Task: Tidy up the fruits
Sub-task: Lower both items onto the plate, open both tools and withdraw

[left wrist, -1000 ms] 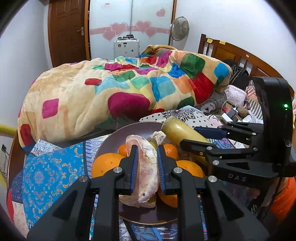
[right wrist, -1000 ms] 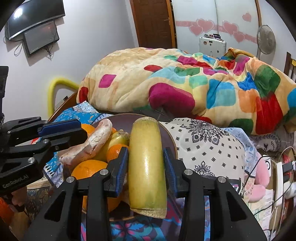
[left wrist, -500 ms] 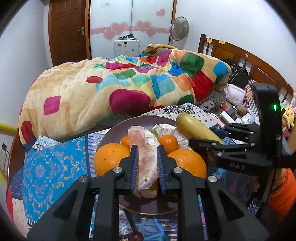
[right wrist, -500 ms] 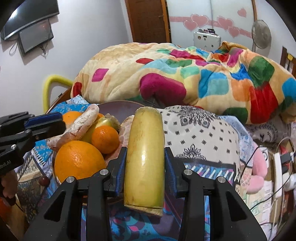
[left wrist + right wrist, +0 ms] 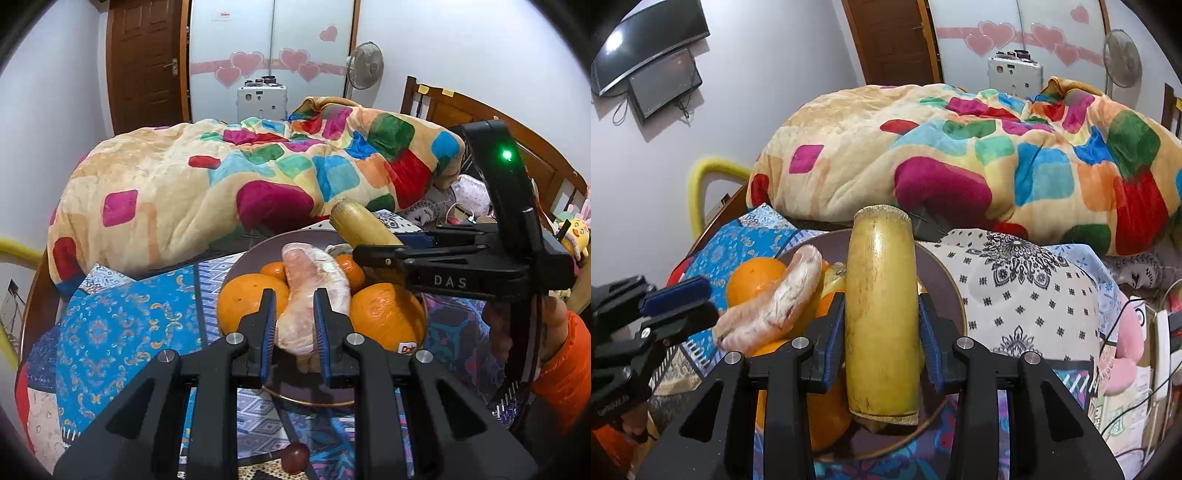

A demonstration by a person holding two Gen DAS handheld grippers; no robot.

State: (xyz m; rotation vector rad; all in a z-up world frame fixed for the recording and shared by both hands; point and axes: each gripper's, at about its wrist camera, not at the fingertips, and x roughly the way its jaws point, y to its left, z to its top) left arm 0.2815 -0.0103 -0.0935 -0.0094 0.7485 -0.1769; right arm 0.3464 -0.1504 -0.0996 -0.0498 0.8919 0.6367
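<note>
Both grippers were loaded above the plate (image 5: 255, 254). The left gripper (image 5: 294, 325) was clamped narrowly on a peeled pomelo segment (image 5: 314, 291); the right gripper (image 5: 881, 332) was clamped on a cut length of sugarcane (image 5: 881, 306). Several oranges (image 5: 384, 317) already lay on the plate. Judged partly complete: both held pieces remained unplaced, and a small dark fruit (image 5: 295, 458) lay off the plate.

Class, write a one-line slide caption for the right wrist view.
Right tongs grip a yellow cane piece over a plate of oranges.
</note>
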